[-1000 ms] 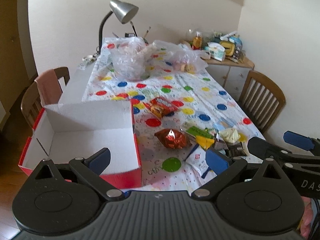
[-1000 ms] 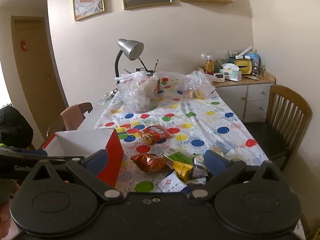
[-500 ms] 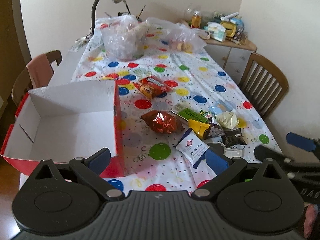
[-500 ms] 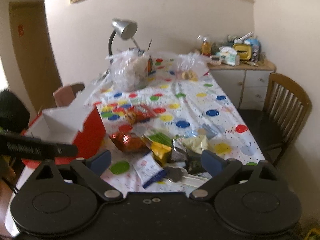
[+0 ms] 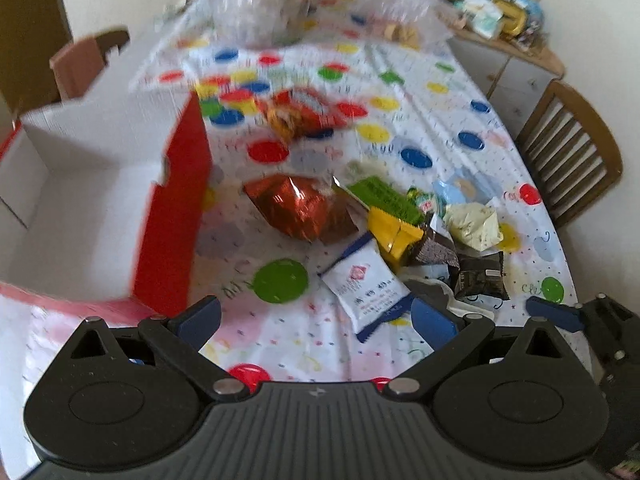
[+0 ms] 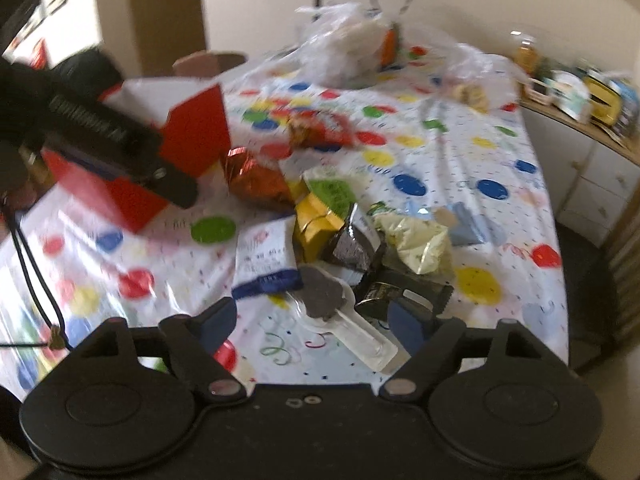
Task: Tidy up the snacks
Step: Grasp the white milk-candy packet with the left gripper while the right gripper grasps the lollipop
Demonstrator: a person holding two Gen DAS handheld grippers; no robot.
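We are hovering left gripper [image 5: 316,314] and right gripper [image 6: 310,318], both spread wide, empty, over snack pile [image 5: 404,236] at table centre. Red box [image 5: 100,208] sitting open at 9 o'clock, likely ready for packets. Nothing boxed yet.

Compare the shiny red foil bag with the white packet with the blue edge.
The red foil bag is puffed up and metallic; the white packet lies flat and matte, with a red emblem and print. The foil bag sits nearer the red box; the white packet lies nearer the cameras. Both rest sealed on the dotted tablecloth, ungrasped.
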